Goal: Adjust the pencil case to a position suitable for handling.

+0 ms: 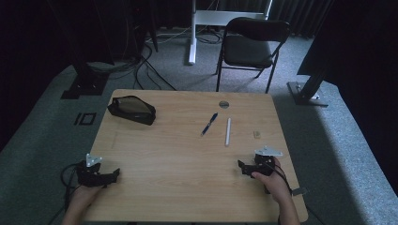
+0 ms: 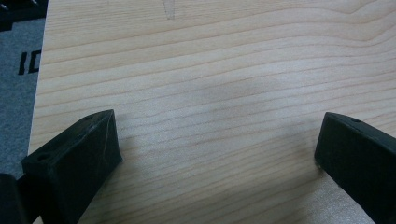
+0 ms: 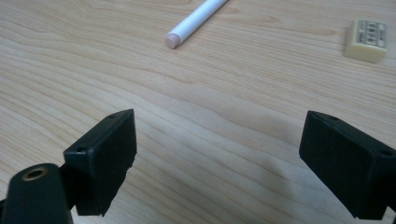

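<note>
A black pencil pouch [image 1: 132, 109] lies at the table's far left. Near the middle right lie a blue pen [image 1: 209, 123] and a white pen [image 1: 228, 131], with a small cream eraser [image 1: 256, 134] to their right. In the right gripper view the white pen [image 3: 196, 22] and the eraser [image 3: 366, 40] lie ahead of the jaws. My left gripper [image 1: 112, 175] rests open at the near left edge, over bare wood [image 2: 219, 130]. My right gripper [image 1: 242, 166] is open at the near right, holding nothing [image 3: 217, 154].
The wooden table [image 1: 178, 187] has a round grommet [image 1: 224, 104] at its far edge. A black folding chair [image 1: 251, 44] stands behind the table, beside a white desk leg [image 1: 192, 33]. Cables and stand bases lie on the grey carpet.
</note>
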Demonstrator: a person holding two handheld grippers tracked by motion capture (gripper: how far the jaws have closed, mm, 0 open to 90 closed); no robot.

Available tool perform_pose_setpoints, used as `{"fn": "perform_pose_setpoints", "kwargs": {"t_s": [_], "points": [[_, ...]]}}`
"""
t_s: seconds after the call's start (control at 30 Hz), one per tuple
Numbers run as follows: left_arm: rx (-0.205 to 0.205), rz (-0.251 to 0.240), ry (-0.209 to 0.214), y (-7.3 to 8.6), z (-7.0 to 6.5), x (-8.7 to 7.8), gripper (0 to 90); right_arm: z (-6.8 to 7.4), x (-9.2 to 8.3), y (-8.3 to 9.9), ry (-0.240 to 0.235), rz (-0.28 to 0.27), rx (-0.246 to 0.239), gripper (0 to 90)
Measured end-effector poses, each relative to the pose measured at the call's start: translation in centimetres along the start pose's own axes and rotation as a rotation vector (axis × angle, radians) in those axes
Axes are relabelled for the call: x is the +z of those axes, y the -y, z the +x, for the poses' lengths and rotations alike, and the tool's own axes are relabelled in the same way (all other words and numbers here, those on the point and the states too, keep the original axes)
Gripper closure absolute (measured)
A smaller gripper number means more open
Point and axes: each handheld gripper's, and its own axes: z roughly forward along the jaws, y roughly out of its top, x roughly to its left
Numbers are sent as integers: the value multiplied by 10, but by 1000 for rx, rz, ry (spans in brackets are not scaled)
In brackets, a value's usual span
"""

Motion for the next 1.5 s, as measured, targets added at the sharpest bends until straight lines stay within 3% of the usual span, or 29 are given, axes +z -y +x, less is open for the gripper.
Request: {"fn": "perform_pose_setpoints", "kwargs": {"t_s": [0.47, 1.5], "points": [[0, 0, 0, 0, 0, 0, 1, 15, 9, -12, -24, -2, -59, 130], [0, 0, 0, 0, 0, 0, 1, 46, 22, -34, -101, -29, -139, 132]]}}
